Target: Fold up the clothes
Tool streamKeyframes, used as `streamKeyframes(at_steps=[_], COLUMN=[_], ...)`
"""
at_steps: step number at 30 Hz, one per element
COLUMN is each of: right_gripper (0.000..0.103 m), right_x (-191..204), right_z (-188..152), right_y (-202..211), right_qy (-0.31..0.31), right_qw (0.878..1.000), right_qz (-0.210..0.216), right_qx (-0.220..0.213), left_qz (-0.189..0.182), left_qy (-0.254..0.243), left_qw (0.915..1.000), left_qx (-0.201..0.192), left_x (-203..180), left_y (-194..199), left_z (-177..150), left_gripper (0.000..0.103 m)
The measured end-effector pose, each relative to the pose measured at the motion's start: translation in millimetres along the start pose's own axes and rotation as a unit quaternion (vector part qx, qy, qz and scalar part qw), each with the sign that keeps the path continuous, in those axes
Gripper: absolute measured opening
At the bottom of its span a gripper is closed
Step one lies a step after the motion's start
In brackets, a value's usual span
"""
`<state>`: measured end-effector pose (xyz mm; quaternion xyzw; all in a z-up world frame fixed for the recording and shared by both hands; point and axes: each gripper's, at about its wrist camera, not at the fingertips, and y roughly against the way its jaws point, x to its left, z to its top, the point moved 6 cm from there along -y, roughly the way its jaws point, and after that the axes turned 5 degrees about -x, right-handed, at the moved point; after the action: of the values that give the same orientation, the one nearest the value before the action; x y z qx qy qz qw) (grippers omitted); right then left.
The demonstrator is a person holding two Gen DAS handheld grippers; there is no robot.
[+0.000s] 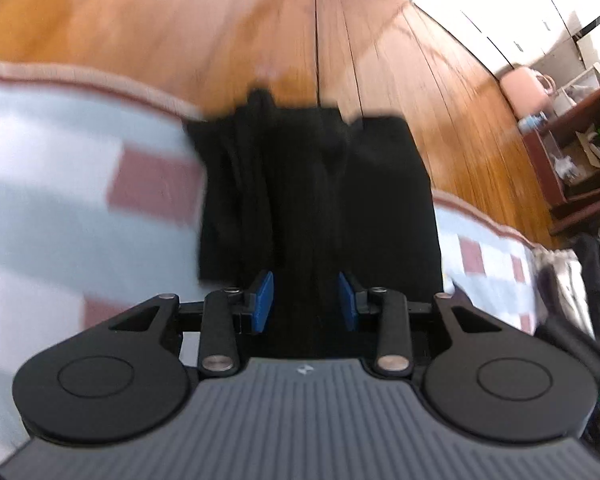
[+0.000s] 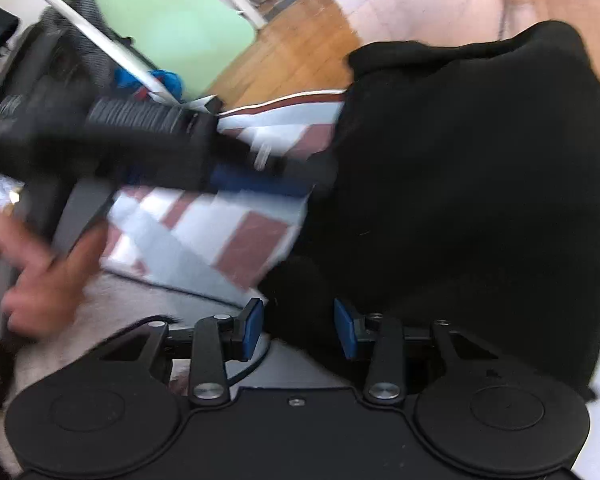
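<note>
Matt black cloth garment [image 1: 316,184]; glossy wood floor [image 1: 180,20].

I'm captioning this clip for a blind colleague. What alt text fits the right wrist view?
A black garment fills the right side, bunched on a checked blanket, with the right gripper open at its near edge. At left, blurred, a hand holds the left gripper, which reaches toward the garment; wooden floor lies beyond.

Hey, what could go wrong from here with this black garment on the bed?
The black garment hangs over the edge of the checked blanket toward the wooden floor, so it may slide off. Both frames are blurred, so a grasp could miss. In the right wrist view, the left tongs sit close to the right tongs; they might collide.
</note>
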<state>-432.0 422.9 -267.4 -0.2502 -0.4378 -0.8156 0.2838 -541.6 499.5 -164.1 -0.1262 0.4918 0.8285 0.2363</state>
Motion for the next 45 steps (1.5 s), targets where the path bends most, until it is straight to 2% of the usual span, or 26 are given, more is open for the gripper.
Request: streamKeyframes(at_steps=[2,3,7,9,10,12,15,17,18,20,21,22,23,25,27,29,31,35,37,38,40,44,45], right_gripper=[0.045,0.045,0.045,0.046,0.046,0.046,0.046,0.046,0.047,0.047,0.047,0.047,0.047,0.048,0.048,0.047,0.046,0.046,0.046,0.046,0.046,0.046,0.046], right_x=[4,6,3,-4,-7,-10,-7,-6,-5,-4,-3,-2,-1,2,2,-3,-6,-8,-8,-8,-10,-15,-15], right_z=[-2,0,24,35,37,35,30,26,25,21,20,18,16,13,11,10,11,10,11,10,10,10,10], right_y=[7,13,36,36,31,19,15,12,10,7,6,4,3,-3,-3,0,-4,4,0,1,-3,-10,-10], right_qy=[-0.045,-0.051,-0.034,-0.028,-0.016,0.012,0.023,0.031,0.034,0.042,0.046,0.049,0.053,0.065,0.065,0.044,0.027,0.025,0.025,0.026,0.021,0.009,0.011], right_qw=[0.997,0.997,0.997,0.996,0.996,0.996,0.996,0.996,0.996,0.996,0.996,0.996,0.996,0.995,0.996,0.997,0.998,0.998,0.997,0.997,0.998,0.998,0.998], right_qz=[0.057,0.060,-0.001,-0.032,-0.048,-0.071,-0.071,-0.070,-0.070,-0.069,-0.069,-0.069,-0.069,-0.066,-0.062,-0.054,-0.050,-0.055,-0.056,-0.055,-0.054,-0.050,-0.050], right_qx=[0.020,0.014,-0.068,-0.082,-0.076,-0.056,-0.050,-0.045,-0.043,-0.039,-0.037,-0.035,-0.033,-0.026,-0.028,-0.033,-0.037,-0.034,-0.036,-0.037,-0.037,-0.040,-0.041], left_qz=[0.034,0.046,0.042,0.041,0.038,0.022,0.015,0.017,0.020,0.029,0.030,0.028,0.030,0.044,0.052,0.033,0.011,-0.091,-0.124,-0.124,-0.111,-0.066,-0.052], left_qy=[-0.060,-0.095,-0.210,-0.237,-0.244,-0.240,-0.226,-0.234,-0.238,-0.243,-0.238,-0.227,-0.208,-0.156,-0.116,-0.063,-0.025,0.018,0.027,0.026,0.014,-0.027,-0.035], left_qw=[0.9974,0.9940,0.9762,0.9699,0.9685,0.9704,0.9739,0.9722,0.9709,0.9696,0.9707,0.9733,0.9773,0.9852,0.9894,0.9951,0.9973,0.9912,0.9881,0.9889,0.9919,0.9966,0.9974], left_qx=[-0.020,-0.028,-0.035,-0.037,-0.035,-0.020,-0.004,-0.004,-0.004,-0.008,-0.011,-0.014,-0.024,-0.057,-0.071,-0.069,-0.069,-0.094,-0.087,-0.078,-0.060,-0.040,-0.035], left_x=[-3,-6,-21,-23,-24,-23,-19,-19,-18,-16,-15,-14,-10,1,19,38,46,42,41,42,42,36,35], left_y=[-8,-12,-45,-60,-68,-82,-84,-82,-81,-84,-85,-84,-82,-75,-76,-80,-80,-55,-46,-46,-49,-58,-61], left_z=[26,37,58,60,60,59,58,56,54,53,55,58,64,80,93,101,101,104,99,94,84,75,74], left_gripper=[0.034,0.034,0.035,0.044,0.047,0.049,0.052,0.058,0.064,0.067,0.054,0.022,0.019,0.007,0.006,0.006,0.006,0.006,0.013,0.017,0.034,0.034,0.026])
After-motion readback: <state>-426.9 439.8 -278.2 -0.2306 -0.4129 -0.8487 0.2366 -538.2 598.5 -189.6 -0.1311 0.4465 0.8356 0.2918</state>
